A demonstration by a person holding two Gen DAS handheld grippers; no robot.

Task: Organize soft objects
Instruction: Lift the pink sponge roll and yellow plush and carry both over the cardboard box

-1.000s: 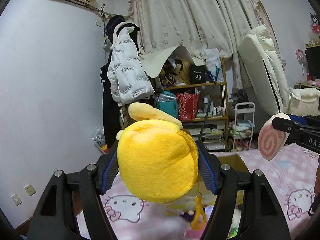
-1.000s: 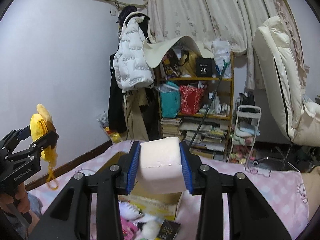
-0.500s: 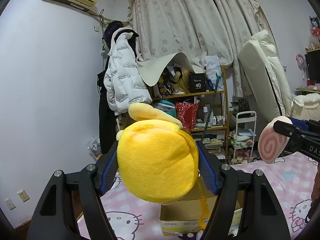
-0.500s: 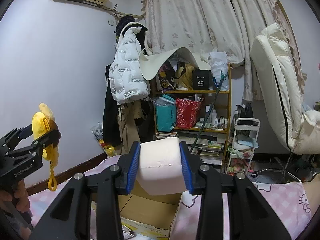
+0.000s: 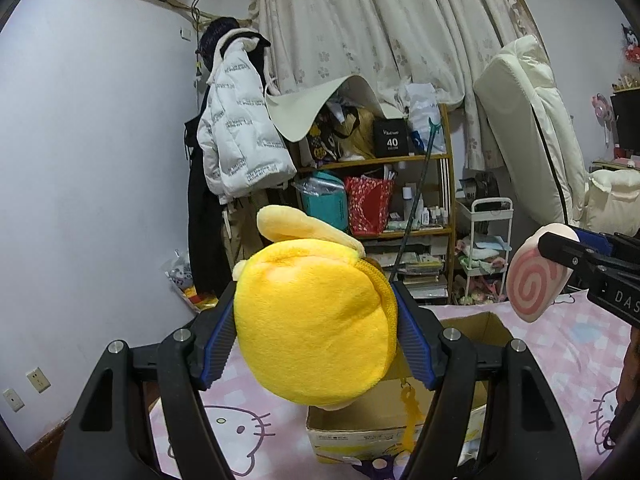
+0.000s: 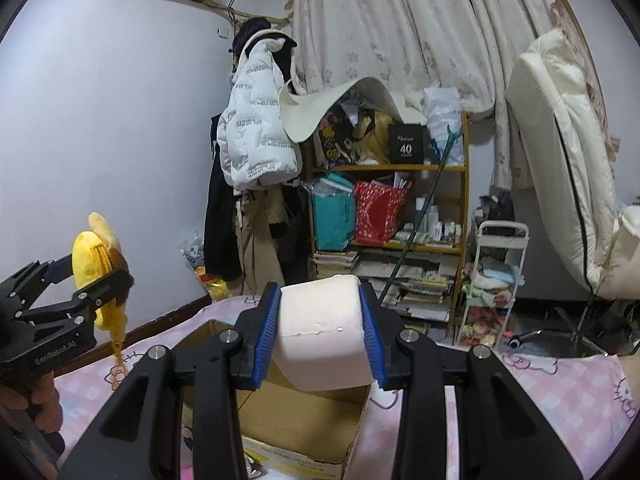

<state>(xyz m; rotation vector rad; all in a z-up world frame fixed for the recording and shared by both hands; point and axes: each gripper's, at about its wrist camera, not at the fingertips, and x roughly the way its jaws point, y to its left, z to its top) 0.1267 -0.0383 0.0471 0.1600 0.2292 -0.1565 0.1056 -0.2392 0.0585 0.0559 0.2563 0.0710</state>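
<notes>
Yellow plush is pinched between the jaws of the left gripper (image 5: 316, 336): the yellow plush toy (image 5: 312, 320) is held clear of the bed, its ear uppermost and a yellow cord with a clip hanging from its underside. The right gripper (image 6: 320, 332) is closed on a pale pink swirl cushion (image 6: 322, 330), whose long axis is seen to run forward along the fingers; its spiral end face shows in the left wrist view (image 5: 534, 280). An open cardboard box (image 6: 304, 420) is noted on the pink patterned bed cover (image 5: 568, 344). The governing relation is vertical: in both wrist views the box lies below and slightly ahead of the held item, so each item is judged to need lowering and a small forward carry before release. The right gripper appears to be set more directly over the box opening, and is judged the nearer of the two. The box interior beneath the toys cannot be fully seen. A cluttered shelf (image 6: 388, 208) stands well apart behind.
</notes>
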